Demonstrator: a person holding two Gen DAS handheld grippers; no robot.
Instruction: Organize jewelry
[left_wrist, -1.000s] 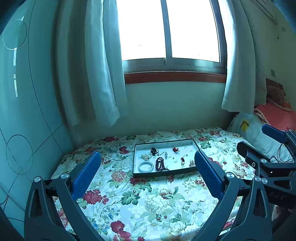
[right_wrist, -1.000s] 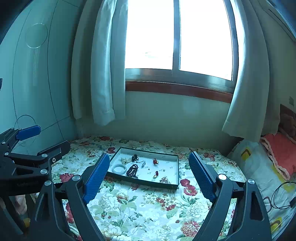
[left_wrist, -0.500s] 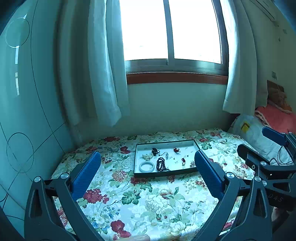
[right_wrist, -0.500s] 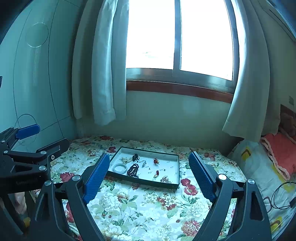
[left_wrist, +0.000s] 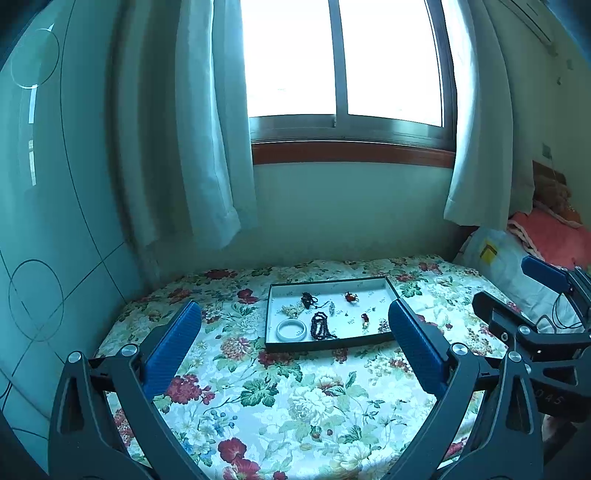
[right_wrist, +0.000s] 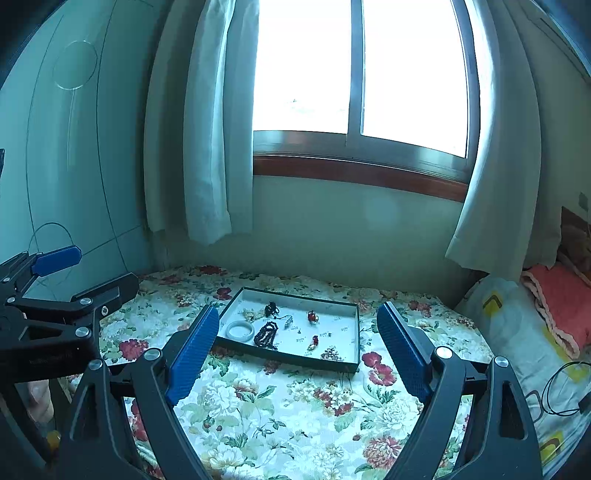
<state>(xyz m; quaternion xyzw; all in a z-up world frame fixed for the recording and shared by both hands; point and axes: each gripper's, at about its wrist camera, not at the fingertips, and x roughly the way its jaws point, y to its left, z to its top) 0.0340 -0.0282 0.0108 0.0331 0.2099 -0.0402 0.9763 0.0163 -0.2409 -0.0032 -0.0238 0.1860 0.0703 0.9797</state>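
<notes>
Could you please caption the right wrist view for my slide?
Open right tongs face a jewelry tray on a floral bedspread below a window.

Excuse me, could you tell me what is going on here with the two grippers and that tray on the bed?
A person holds a gripper in each hand over a bed with a floral sheet. Both the left gripper and the right gripper point toward a shallow tray of jewelry, with jaws open and nothing between them. The tray holds a pale bangle, a dark bead strand and several small pieces. Nothing has been picked up yet.
</notes>
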